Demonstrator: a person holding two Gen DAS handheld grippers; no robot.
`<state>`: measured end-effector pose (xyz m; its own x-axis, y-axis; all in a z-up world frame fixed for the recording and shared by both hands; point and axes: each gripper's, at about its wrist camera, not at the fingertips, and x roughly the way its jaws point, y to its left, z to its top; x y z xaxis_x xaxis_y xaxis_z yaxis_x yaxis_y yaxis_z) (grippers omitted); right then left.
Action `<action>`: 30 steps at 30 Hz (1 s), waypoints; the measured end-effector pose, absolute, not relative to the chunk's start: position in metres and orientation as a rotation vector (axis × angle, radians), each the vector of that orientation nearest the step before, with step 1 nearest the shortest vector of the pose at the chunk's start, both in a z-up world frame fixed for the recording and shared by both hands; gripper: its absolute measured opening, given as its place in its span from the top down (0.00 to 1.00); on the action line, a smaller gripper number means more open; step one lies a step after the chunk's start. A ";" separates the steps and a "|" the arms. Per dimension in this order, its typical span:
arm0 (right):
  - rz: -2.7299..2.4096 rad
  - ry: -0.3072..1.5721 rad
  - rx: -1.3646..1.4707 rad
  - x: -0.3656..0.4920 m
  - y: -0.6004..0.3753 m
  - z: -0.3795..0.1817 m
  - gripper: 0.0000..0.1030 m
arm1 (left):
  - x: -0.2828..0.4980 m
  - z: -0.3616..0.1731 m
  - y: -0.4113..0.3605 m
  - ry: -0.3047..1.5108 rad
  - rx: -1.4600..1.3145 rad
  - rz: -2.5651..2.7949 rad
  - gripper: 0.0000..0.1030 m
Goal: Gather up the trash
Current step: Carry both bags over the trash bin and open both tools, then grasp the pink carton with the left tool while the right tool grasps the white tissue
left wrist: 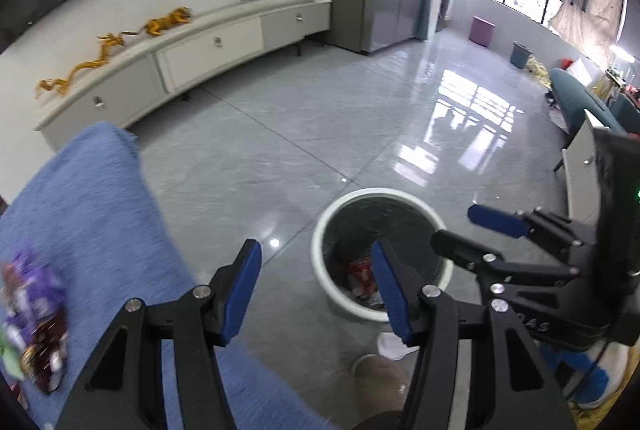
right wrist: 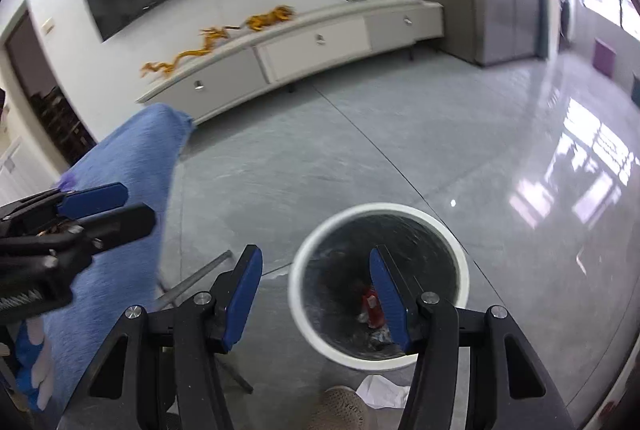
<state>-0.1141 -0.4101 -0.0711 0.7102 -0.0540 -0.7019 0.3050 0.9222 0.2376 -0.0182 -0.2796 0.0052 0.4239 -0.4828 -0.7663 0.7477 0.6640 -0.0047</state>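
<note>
A round bin with a white rim point(left wrist: 320, 230) point(right wrist: 296, 270) stands on the grey floor, with red wrappers point(left wrist: 360, 270) point(right wrist: 370, 304) and other litter inside. My left gripper point(left wrist: 316, 290) is open and empty, above the floor between the bin and the blue-covered table. My right gripper point(right wrist: 316, 294) is open and empty over the bin's left rim; it also shows in the left wrist view point(left wrist: 464, 230). Purple and brown snack wrappers point(left wrist: 36, 326) lie blurred on the blue cloth point(left wrist: 88, 213). The left gripper shows in the right wrist view point(right wrist: 128, 205).
A crumpled white paper point(right wrist: 380, 394) point(left wrist: 392, 344) lies on the floor beside a beige shoe point(right wrist: 340, 408). A long white TV cabinet point(left wrist: 208, 45) with gold dragon figures runs along the far wall. A teal sofa point(left wrist: 580, 101) stands at the right.
</note>
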 end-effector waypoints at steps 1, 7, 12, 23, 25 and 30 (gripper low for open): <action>-0.195 0.753 0.342 -0.114 -0.405 -0.068 0.48 | -0.020 0.007 -0.269 0.815 0.359 -0.780 0.46; -0.136 0.713 0.279 -0.113 -0.364 -0.037 0.48 | -0.022 0.032 -0.216 0.761 0.308 -0.711 0.46; -0.096 0.691 0.226 -0.109 -0.330 -0.015 0.48 | -0.026 0.053 -0.171 0.699 0.271 -0.652 0.46; -0.011 0.677 0.115 -0.094 -0.252 0.012 0.48 | -0.021 0.080 -0.081 0.630 0.166 -0.535 0.46; 0.004 0.679 0.098 -0.092 -0.240 0.015 0.48 | -0.019 0.083 -0.067 0.623 0.150 -0.519 0.46; 0.034 0.691 0.061 -0.085 -0.212 0.019 0.48 | -0.014 0.088 -0.035 0.613 0.107 -0.493 0.46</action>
